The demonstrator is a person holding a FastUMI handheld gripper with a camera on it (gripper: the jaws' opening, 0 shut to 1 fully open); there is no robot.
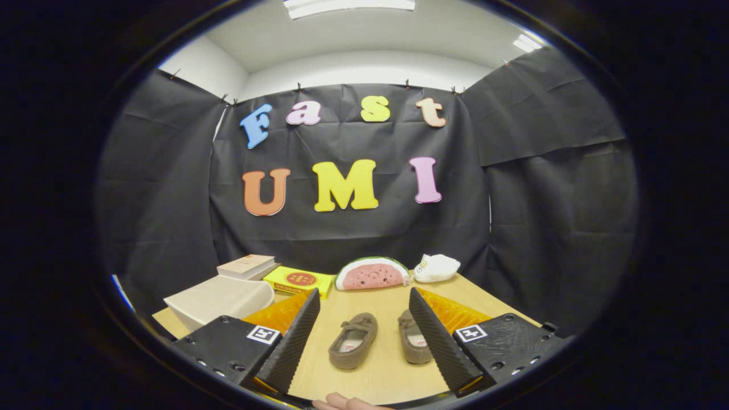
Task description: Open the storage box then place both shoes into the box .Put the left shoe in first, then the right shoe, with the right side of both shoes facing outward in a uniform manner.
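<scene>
The claw (361, 333) hangs empty with its fingers spread wide over the table (370, 376), two shoes (353, 339) lying between them, so the opening step looks undone: next it must swing left to the pale box (219, 299).

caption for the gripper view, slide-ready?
Open gripper framing two brown shoes on the wooden table, closed storage box beside its fingers.

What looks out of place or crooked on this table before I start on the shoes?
Nothing is damaged or spilled. The two shoes lie slightly splayed between the open gripper fingers. A watermelon-slice plush and white plush toy beyond them look unrelated.
</scene>
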